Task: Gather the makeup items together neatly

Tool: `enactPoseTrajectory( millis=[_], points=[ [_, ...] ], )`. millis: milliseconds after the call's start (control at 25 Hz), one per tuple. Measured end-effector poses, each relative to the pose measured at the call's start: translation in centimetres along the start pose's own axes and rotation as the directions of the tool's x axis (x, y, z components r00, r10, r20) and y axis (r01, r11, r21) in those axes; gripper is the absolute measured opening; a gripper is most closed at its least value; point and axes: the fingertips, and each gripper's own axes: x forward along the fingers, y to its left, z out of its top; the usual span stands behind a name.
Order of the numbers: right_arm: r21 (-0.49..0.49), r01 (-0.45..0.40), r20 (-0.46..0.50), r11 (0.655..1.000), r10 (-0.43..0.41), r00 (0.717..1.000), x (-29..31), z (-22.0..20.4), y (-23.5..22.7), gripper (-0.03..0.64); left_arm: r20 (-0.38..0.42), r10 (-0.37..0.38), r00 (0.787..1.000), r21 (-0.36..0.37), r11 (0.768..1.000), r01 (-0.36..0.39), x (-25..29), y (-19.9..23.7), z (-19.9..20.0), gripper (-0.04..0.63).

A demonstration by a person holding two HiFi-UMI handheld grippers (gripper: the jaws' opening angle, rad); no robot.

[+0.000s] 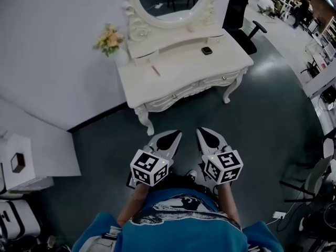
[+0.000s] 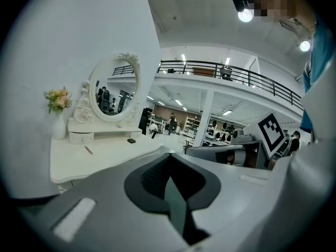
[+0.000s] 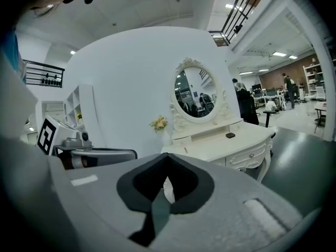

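A white dressing table point(image 1: 184, 72) stands ahead of me across the dark floor. On its top lie a small dark compact point(image 1: 207, 50) toward the right and a thin pink pencil point(image 1: 155, 70) toward the left. Both also show in the left gripper view, the compact point(image 2: 131, 140) and the pencil point(image 2: 88, 150), and in the right gripper view, the compact point(image 3: 230, 135) and the pencil point(image 3: 185, 150). My left gripper point(image 1: 177, 134) and right gripper point(image 1: 200, 130) hang side by side well short of the table. Both are shut and hold nothing.
An oval mirror point(image 1: 170, 1) rises at the table's back, with a vase of flowers point(image 1: 109, 40) at its left end. A black office chair point(image 1: 244, 28) stands at the table's right. White boxes point(image 1: 18, 164) sit by the wall at my left. Dark floor lies between me and the table.
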Motion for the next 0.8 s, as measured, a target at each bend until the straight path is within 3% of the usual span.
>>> enactPoseTrajectory(
  millis=[440, 800],
  points=[
    [-0.01, -0.008, 0.004, 1.0, 0.008, 1.0, -4.1, -0.6, -4.1, 0.003, 0.015, -0.018, 1.0, 0.012, 1.0, 0.018, 4.0, -4.5, -0.4, 0.012],
    [0.02, -0.056, 0.01, 0.998, 0.056, 0.998, -6.1, -1.7, -5.7, 0.003, -0.006, 0.015, 1.0, 0.015, 1.0, -0.014, 4.8, -7.3, -1.9, 0.012]
  ],
)
